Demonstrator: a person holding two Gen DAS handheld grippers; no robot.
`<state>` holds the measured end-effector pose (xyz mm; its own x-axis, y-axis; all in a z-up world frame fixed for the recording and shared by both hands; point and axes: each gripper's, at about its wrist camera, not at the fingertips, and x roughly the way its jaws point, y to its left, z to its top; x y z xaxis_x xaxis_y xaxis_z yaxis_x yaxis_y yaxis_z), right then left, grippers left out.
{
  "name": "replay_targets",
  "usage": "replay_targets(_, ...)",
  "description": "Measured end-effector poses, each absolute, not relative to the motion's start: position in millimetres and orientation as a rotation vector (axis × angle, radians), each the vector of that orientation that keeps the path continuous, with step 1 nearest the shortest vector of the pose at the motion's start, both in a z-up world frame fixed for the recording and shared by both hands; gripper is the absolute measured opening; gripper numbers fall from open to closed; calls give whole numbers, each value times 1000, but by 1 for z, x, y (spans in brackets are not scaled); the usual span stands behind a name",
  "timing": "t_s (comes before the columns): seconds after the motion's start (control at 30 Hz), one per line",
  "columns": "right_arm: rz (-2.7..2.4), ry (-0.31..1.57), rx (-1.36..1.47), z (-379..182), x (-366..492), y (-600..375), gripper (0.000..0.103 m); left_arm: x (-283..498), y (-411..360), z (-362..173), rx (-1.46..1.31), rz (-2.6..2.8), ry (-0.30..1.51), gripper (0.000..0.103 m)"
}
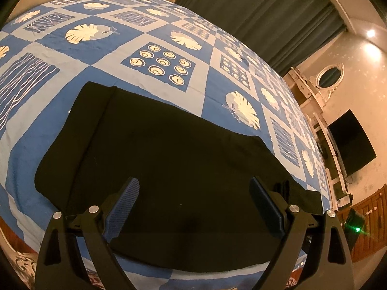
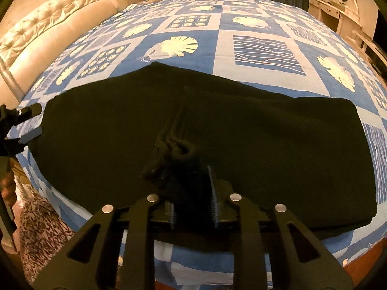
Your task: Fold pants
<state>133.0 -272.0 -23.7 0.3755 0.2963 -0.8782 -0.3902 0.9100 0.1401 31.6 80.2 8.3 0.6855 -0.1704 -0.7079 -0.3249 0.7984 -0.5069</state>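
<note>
Black pants [image 1: 169, 149] lie spread across a blue patterned bedsheet [image 1: 150, 36], near the bed's front edge. My left gripper [image 1: 193, 193] is open and empty, hovering just above the pants. In the right wrist view the pants [image 2: 266, 145] fill the middle. My right gripper [image 2: 191, 181] is shut on a bunched fold of the black fabric [image 2: 176, 152] and lifts it a little. The left gripper also shows at the left edge of the right wrist view [image 2: 26, 125], beside the end of the pants.
A tufted cream headboard [image 2: 48, 24] runs along the bed's left side. Dark curtains [image 1: 254, 12], a white dresser with an oval mirror [image 1: 329, 77] and a wall TV [image 1: 350, 142] stand beyond the bed. A patterned cloth [image 2: 41, 229] hangs at the lower left.
</note>
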Motion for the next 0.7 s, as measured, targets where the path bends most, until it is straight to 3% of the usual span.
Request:
replay_targets(0.33,456,1085,-176,-25,119,-253,50,32,80,5,-662,95,841,91)
replay_targets(0.7,641,1131,-82,0,94,-256,55,31,78,1,-670,92,853,91)
